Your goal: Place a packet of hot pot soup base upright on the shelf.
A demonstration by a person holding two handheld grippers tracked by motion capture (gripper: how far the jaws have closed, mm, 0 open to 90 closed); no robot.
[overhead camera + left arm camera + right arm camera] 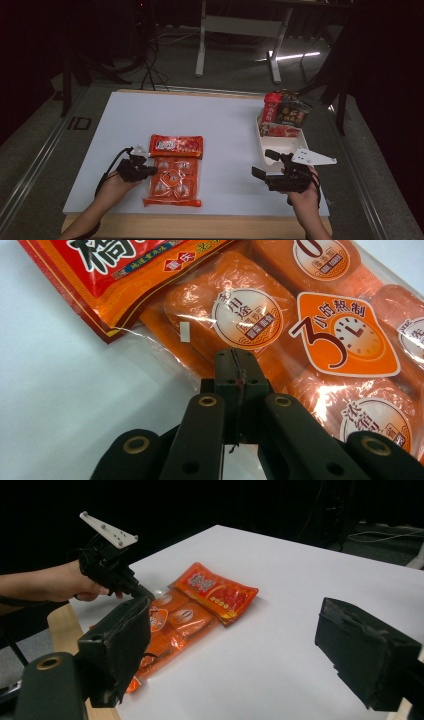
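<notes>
A clear bag of orange sachets lies flat on the white table top, with a red snack packet resting across its far end. My left gripper is at the bag's left edge. In the left gripper view its jaws are pressed together, tips over the orange bag just below the red packet. My right gripper stands open beside a white bin, nothing between its jaws. From there I see the left gripper touching the bag.
A white bin at the right edge holds several red and dark snack packets. The table's wooden front edge runs just behind both hands. Desk legs and cables stand on the floor beyond the table.
</notes>
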